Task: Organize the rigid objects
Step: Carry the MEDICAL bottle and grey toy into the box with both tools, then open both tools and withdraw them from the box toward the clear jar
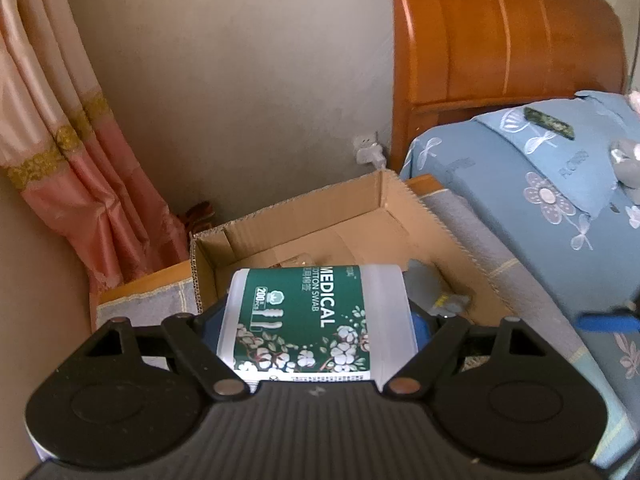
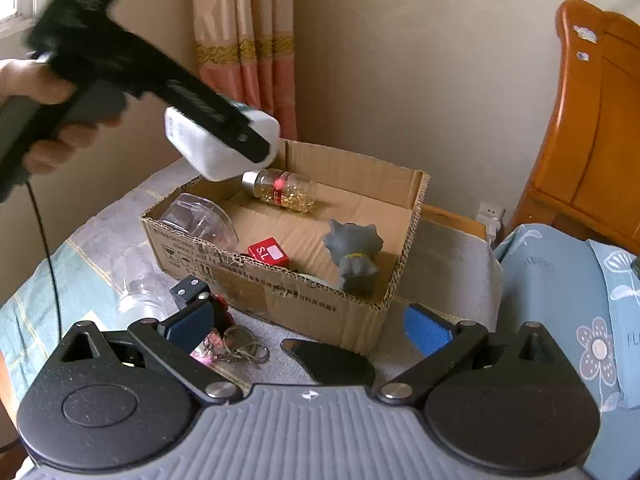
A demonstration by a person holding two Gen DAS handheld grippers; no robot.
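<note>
Your left gripper point(image 1: 316, 320) is clamped on a white cotton swab box point(image 1: 316, 320) with a green label, held in the air above the near left corner of the cardboard box point(image 2: 288, 284). Your right gripper point(image 2: 308, 326) stands wide apart and holds nothing, low over the grey cloth point(image 2: 444, 264) in front of the box. Inside the box lie a capsule bottle point(image 2: 282, 191), a clear jar point(image 2: 200, 216), a red cube point(image 2: 269, 254) and a grey toy figure point(image 2: 354, 254). A keyring point(image 2: 240, 346) and a black shoehorn-like piece point(image 2: 332, 362) lie on the cloth beside your right fingers.
</note>
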